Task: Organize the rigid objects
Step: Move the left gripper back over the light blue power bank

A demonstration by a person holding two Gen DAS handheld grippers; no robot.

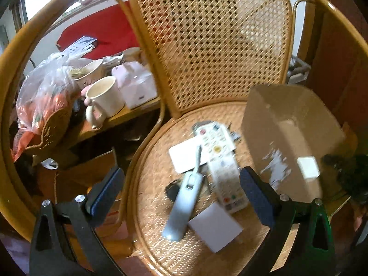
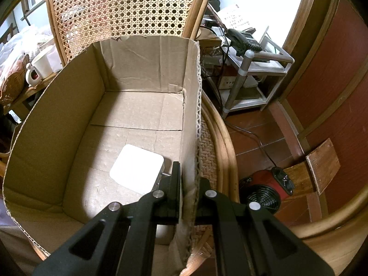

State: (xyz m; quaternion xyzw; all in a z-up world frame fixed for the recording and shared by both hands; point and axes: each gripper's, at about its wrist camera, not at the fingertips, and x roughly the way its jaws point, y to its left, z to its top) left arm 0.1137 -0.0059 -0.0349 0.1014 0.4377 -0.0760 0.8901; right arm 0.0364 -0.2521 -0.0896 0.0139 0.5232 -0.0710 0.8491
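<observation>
On the wicker chair seat [image 1: 161, 241] lie a white remote control [image 1: 220, 163] with coloured buttons, a grey-blue remote [image 1: 184, 207], a white card [image 1: 184, 158], a white square [image 1: 215, 226] and a small dark object [image 1: 171, 189]. My left gripper [image 1: 179, 193] is open and empty, hovering above them. A cardboard box [image 1: 276, 126] stands on the seat's right side with a white square device [image 2: 136, 169] inside. My right gripper [image 2: 189, 184] is shut on the box's right wall [image 2: 191, 115], one finger inside, one outside.
A side table [image 1: 119, 117] at the left carries a cream mug [image 1: 105, 99], a bowl, a tissue box and a plastic bag. The chair's arm rails curve around both sides. To the right stand a metal shelf with a phone [image 2: 243, 39] and a red fan heater [image 2: 264, 191] on the floor.
</observation>
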